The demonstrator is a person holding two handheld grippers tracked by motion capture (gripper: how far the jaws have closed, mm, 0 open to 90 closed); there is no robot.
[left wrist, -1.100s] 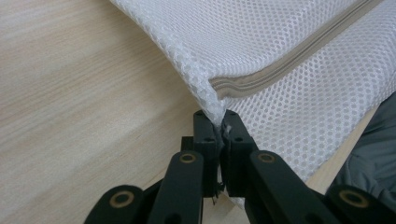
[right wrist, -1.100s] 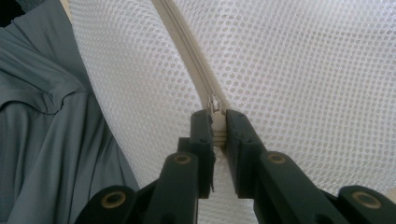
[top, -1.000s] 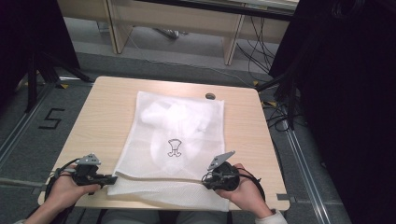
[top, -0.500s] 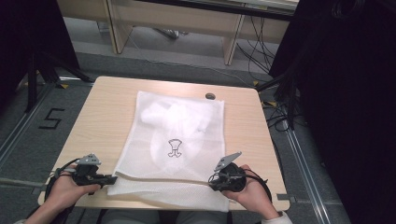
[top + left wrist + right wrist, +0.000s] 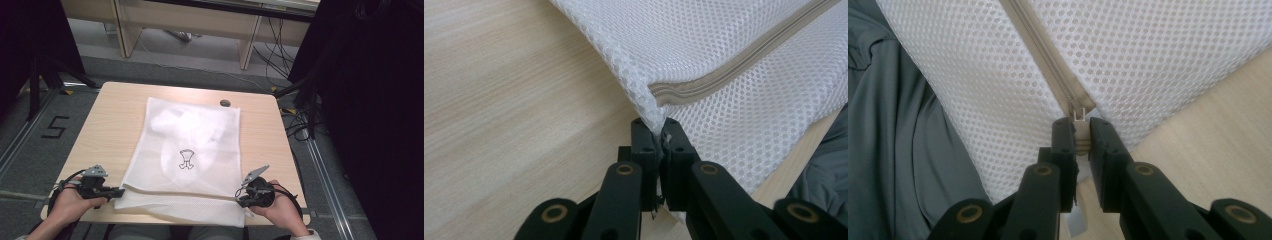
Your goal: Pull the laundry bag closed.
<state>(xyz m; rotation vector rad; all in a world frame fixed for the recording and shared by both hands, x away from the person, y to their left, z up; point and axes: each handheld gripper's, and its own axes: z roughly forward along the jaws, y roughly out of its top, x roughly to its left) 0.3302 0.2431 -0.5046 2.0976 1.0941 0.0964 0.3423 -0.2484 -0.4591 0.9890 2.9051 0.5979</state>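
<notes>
high view: floor number 5; both tongs clenched on mesh bag.

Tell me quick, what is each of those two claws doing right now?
Left gripper: shut on the corner of the white mesh laundry bag.
Right gripper: shut on the zipper pull at the bag's other near corner.

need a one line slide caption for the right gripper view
Right gripper shut on the zip pull at the end of a white mesh laundry bag lying over the wooden table edge.
</notes>
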